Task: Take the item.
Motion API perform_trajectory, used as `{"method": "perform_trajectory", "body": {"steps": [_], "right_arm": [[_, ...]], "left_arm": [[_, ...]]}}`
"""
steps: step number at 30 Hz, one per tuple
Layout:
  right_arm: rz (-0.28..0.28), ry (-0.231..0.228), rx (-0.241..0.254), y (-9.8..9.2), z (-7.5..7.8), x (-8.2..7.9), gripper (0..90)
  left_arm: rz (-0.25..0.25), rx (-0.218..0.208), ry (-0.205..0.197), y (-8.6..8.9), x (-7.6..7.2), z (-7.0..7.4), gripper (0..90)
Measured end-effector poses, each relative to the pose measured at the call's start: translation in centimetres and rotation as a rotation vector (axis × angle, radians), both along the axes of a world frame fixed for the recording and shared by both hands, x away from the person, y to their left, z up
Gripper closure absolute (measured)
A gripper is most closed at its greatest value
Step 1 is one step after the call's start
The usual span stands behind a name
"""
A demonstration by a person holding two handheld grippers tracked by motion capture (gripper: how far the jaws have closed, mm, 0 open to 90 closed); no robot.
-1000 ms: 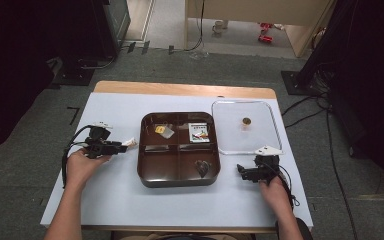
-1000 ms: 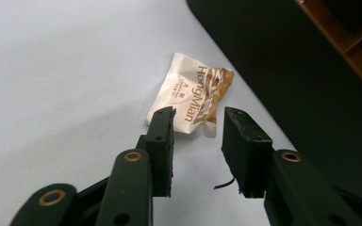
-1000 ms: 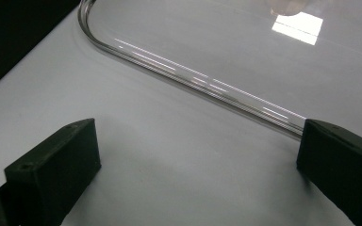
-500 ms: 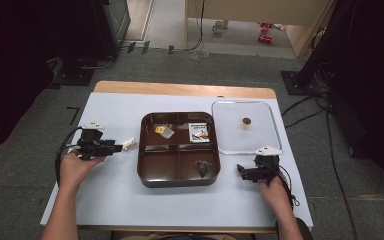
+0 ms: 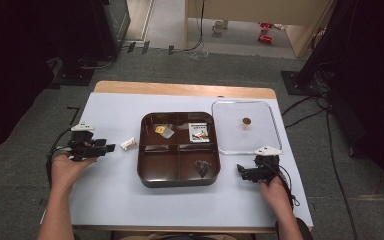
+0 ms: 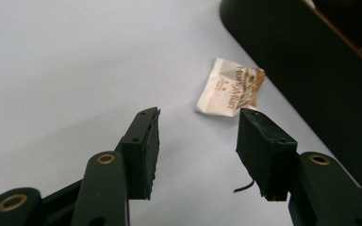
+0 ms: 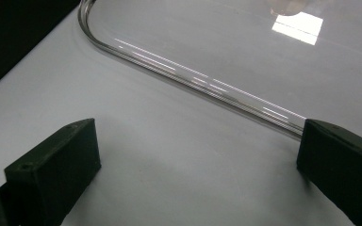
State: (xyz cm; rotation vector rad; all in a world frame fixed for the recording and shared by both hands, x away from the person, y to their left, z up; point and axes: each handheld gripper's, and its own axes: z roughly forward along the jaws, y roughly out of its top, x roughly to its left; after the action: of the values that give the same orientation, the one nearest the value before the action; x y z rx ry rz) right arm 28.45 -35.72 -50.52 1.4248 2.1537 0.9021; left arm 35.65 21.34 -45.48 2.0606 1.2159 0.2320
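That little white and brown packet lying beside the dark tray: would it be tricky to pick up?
Probably a bit. The packet looks thin and crinkled, so it is likely light and floppy, bending rather than staying stiff. It lies flat on the table, so it may slide when nudged. It seems unlikely to roll or break.

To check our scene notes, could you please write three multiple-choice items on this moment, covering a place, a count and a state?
1. Where does the small packet lie?
A. in the tray
B. on the table left of the brown tray
C. on the clear lid

2. How many compartments has the tray?
A. two
B. four
C. six

3. How is the left gripper?
A. open, packet free
B. clamped on the packet
C. clamped on the tray

Answers: 1 B, it rests beside the tray's left wall; 2 B, dividers form four; 3 A, its jaws stand apart short of the packet.
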Motion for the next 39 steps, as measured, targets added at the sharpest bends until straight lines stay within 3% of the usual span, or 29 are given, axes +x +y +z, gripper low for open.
{"method": "perform_trajectory", "body": {"steps": [20,26,34,37,39], "right_arm": [[0.0,-0.002,-0.002,0.0,0.0,0.0,0.0],[0.0,-0.003,-0.001,0.0,0.0,0.0,0.0],[0.0,-0.003,-0.001,0.0,0.0,0.0,0.0],[0.0,-0.002,-0.002,0.0,0.0,0.0,0.0],[0.0,-0.002,-0.002,0.0,0.0,0.0,0.0]], "left_arm": [[0.077,0.057,0.022,2.9,0.1,-1.4,47.9],[0.033,0.107,0.019,2.6,0.0,-2.1,46.1],[0.012,0.096,-0.023,2.7,-0.5,-2.5,43.8],[-0.021,0.082,-0.055,2.6,-0.9,-3.0,31.5],[-0.028,0.089,-0.066,2.6,-1.0,-3.0,31.5]]}}
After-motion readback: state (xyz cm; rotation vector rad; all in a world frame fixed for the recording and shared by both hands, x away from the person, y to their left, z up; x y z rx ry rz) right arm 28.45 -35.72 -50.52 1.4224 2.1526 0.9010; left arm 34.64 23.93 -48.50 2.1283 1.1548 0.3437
